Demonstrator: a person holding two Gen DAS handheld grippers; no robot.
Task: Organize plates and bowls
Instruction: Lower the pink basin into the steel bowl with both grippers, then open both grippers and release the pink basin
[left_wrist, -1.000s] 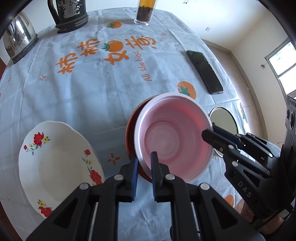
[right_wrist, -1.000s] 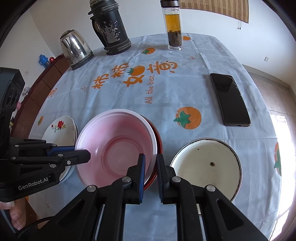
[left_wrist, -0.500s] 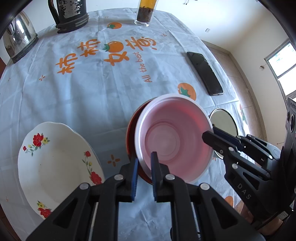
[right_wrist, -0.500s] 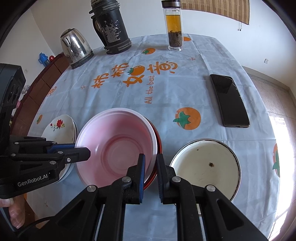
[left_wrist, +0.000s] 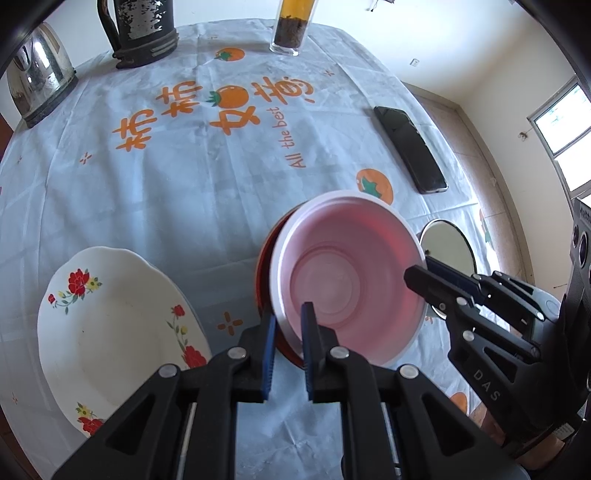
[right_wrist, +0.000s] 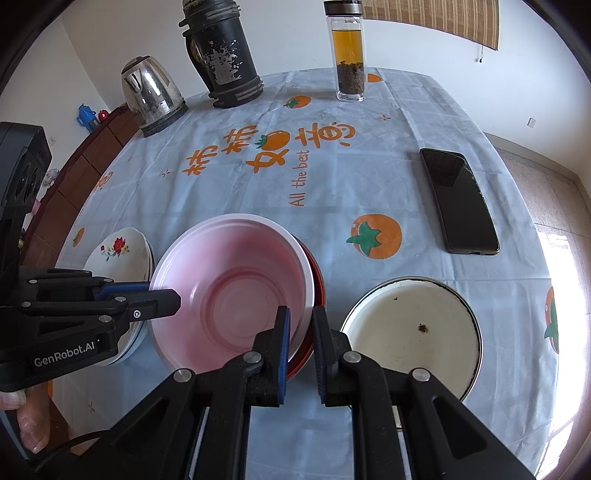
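Tablecloth (left_wrist: 155, 206): nested bowls (left_wrist: 347, 280) mouth-up, rims clamped by left gripper (left_wrist: 287, 325) at 7, right gripper (right_wrist: 300, 325) at 4.

Daylight floods in from the window (left_wrist: 561, 125) to the right of the jaws, and we see it blow out the floor (right_wrist: 557, 280) to white. Fisheye curvature bends the bench (right_wrist: 229, 206) edges, dark vignetting rings both views, and focus holds sharp throughout.

It was a home dining room. A round table wore a persimmon-print tablecloth (right_wrist: 332, 177), with a steel kettle (right_wrist: 151, 96), a worn thermos (right_wrist: 225, 59), a tea bottle (right_wrist: 349, 55) and a phone (right_wrist: 460, 201). A wooden sideboard (right_wrist: 85, 173) stood by the wall.
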